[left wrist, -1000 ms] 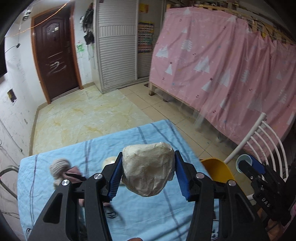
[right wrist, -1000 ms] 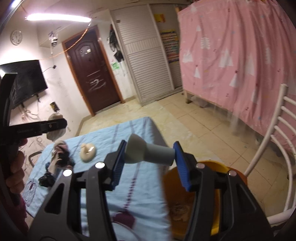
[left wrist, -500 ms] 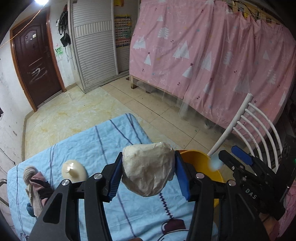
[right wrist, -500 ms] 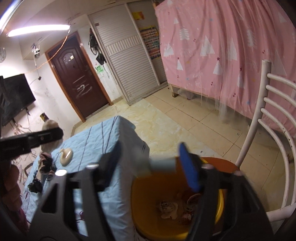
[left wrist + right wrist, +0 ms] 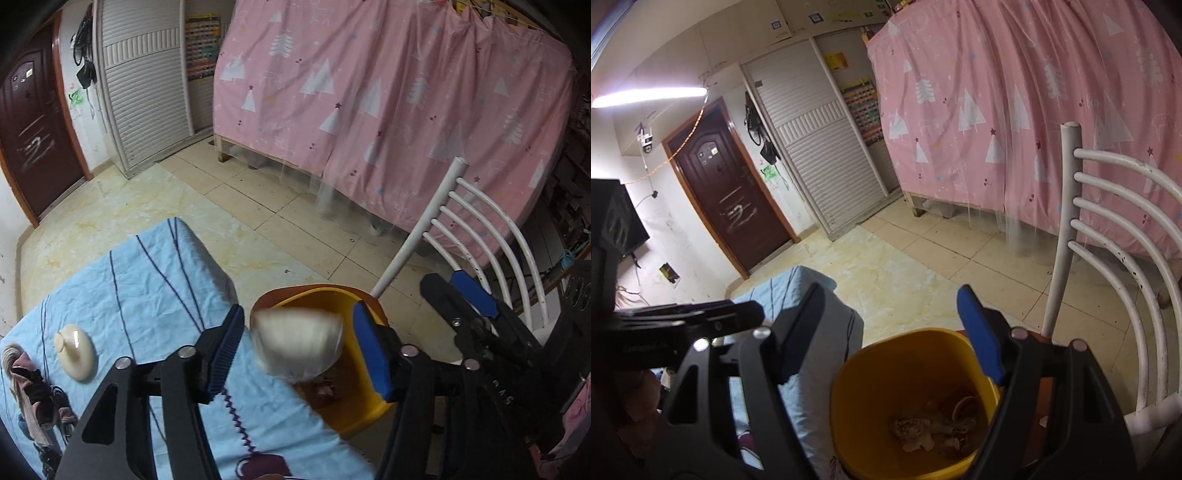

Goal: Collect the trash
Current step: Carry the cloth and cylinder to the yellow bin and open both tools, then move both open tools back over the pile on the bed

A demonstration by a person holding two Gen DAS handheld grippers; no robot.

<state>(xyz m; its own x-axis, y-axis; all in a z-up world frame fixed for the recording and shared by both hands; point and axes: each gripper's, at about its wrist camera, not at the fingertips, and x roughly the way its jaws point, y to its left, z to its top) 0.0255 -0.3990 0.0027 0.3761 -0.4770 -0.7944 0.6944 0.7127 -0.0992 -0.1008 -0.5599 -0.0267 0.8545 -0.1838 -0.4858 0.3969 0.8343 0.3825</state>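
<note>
My left gripper hangs over the near edge of the yellow bin, its jaws opening. A crumpled beige paper wad is between the blue pads, blurred, with gaps on both sides, so it is loose. My right gripper stands open and empty above the yellow bin, which holds scraps of trash. The right gripper also shows at the right of the left wrist view. In the right wrist view the left gripper is a dark shape at the left.
A table under a light blue cloth carries a cream mushroom-shaped object and a heap of fabric and cords. The bin stands on a white metal chair. Tiled floor and a pink curtain lie beyond.
My left gripper swung right from over the table to over the bin and its jaws widened off the paper wad. My right gripper let go of a white tube and now hangs empty over the bin.
</note>
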